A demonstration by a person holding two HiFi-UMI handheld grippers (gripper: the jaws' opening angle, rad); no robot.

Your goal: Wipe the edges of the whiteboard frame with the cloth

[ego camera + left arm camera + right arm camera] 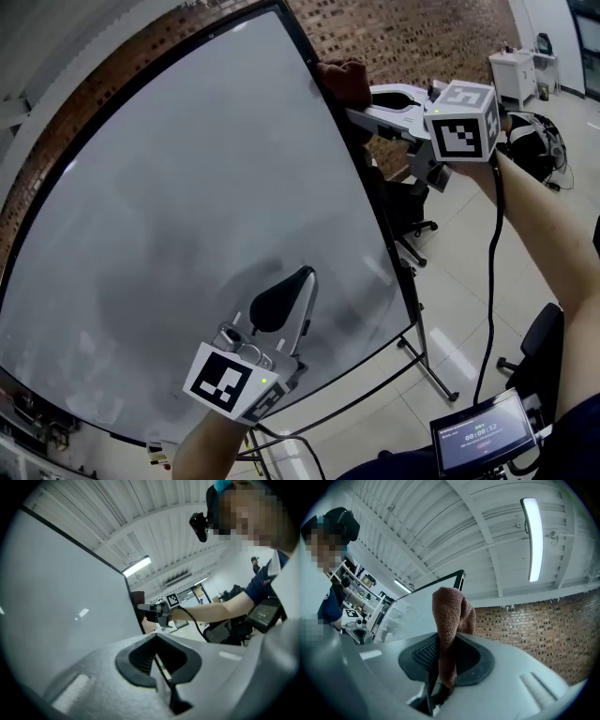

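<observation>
One cloth (450, 616) between right fingers (423, 654)

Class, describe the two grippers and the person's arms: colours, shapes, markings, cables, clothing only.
The left gripper and right gripper have pale grey tapered bodies with black ribbed pads in the jaws. Each carries a white cube with black square markers. A black cable trails from the right one. Forearms are bare; a dark blue short sleeve shows.

The cloth (449, 620) is nappy terry, the whiteboard (187, 206) smooth and glossy, the wall (403, 37) rough brick.
</observation>
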